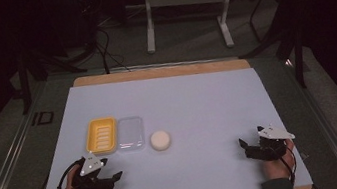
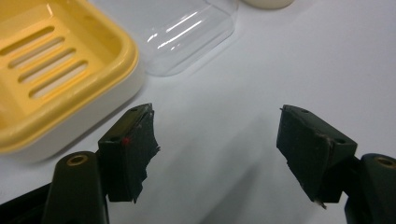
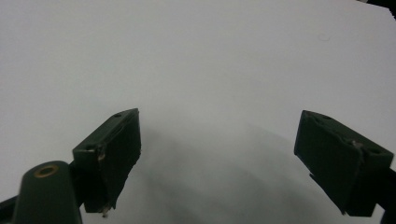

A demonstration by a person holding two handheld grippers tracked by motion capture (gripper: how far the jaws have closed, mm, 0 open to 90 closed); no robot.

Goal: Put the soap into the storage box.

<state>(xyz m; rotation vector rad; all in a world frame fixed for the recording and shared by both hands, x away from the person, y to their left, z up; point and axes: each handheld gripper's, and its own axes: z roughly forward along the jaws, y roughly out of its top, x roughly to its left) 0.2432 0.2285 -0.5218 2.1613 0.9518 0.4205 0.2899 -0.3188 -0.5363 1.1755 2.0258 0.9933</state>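
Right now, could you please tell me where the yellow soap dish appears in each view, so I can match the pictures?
High view: the yellow soap dish sits left of centre on the white mat, just beyond the left tool.
Left gripper view: it lies at the upper left, beside the left jaw.
Right gripper view: it is not in this picture.
Shared landmark: the clear lid lying right beside the dish.

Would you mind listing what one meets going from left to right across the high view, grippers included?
left gripper → yellow soap dish → clear lid → round white soap → right gripper. The left gripper sits nearer the person than the dish, and the two overlap a little sideways.
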